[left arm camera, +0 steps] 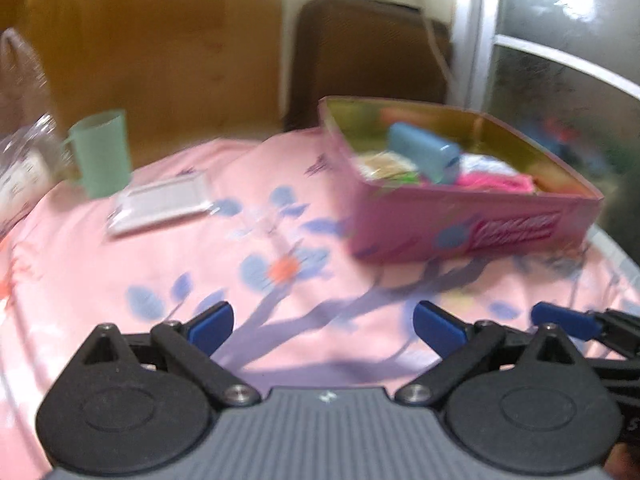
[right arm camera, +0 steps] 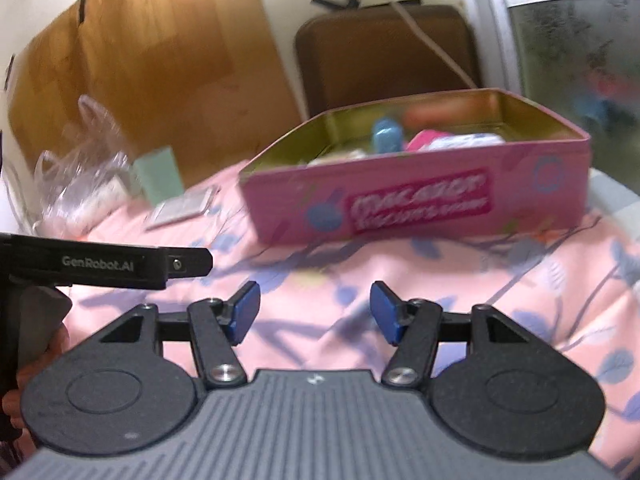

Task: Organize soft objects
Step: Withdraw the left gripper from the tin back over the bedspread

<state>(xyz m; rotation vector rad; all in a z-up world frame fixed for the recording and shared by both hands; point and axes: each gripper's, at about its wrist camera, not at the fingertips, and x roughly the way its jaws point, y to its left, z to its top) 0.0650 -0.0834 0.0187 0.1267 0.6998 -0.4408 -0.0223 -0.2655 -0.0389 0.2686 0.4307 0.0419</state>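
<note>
A pink tin box (left arm camera: 472, 220) stands open on the pink flowered cloth (left arm camera: 200, 264), right of centre. It holds several soft items, among them a blue roll (left arm camera: 424, 152), a bright pink cloth (left arm camera: 496, 182) and something white. The box also shows in the right wrist view (right arm camera: 420, 196), ahead of my right gripper. My left gripper (left arm camera: 322, 326) is open and empty, low over the cloth, short of the box. My right gripper (right arm camera: 314, 312) is open and empty over the cloth. Its blue fingertip shows at the right edge of the left wrist view (left arm camera: 564, 320).
A mint green cup (left arm camera: 102, 152) stands at the back left, with a flat white packet (left arm camera: 160, 204) beside it. A clear plastic bag (right arm camera: 80, 172) lies at the far left. A brown chair back (right arm camera: 384, 56) and a wooden panel (left arm camera: 152, 44) stand behind the table.
</note>
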